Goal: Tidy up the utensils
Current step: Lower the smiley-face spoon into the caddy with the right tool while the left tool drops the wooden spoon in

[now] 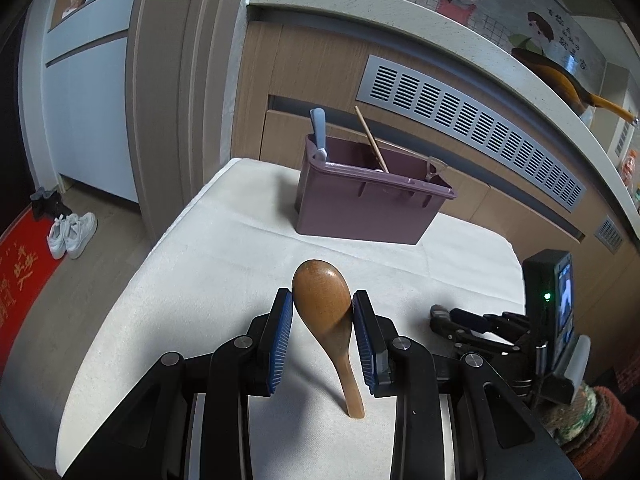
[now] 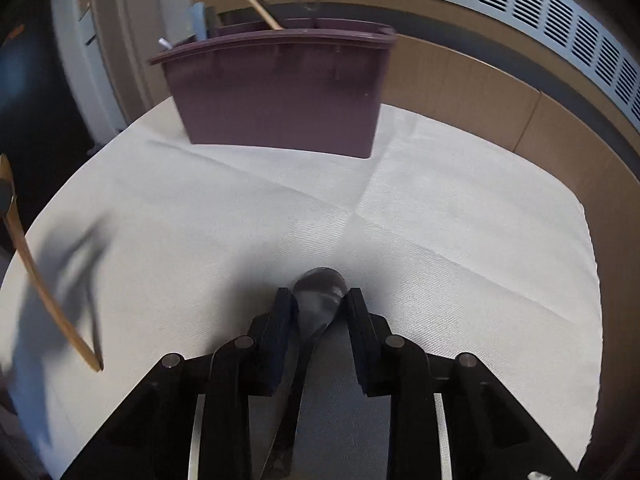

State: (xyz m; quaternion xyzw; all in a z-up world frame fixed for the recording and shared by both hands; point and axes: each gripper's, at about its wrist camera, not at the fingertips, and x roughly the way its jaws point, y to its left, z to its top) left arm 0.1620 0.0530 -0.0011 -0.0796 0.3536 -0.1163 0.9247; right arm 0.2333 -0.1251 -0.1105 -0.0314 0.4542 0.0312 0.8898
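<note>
My left gripper (image 1: 322, 304) is shut on a brown wooden spoon (image 1: 324, 300), bowl forward, handle hanging down over the white cloth. My right gripper (image 2: 319, 300) is shut on a metal spoon (image 2: 320, 292) by its bowl, low over the cloth. A purple utensil bin (image 1: 360, 208) stands at the far side of the table and holds a blue-handled utensil (image 1: 319, 132), a wooden chopstick (image 1: 372, 140) and a metal piece. The bin also shows in the right wrist view (image 2: 280, 92). The wooden spoon's handle (image 2: 48, 292) shows at the left of the right wrist view.
The white cloth-covered table (image 1: 180, 264) stands against a wooden cabinet with a metal vent grille (image 1: 472, 128). The right gripper's body (image 1: 552, 320) sits at the table's right edge. White shoes (image 1: 72, 234) and a red mat lie on the floor left.
</note>
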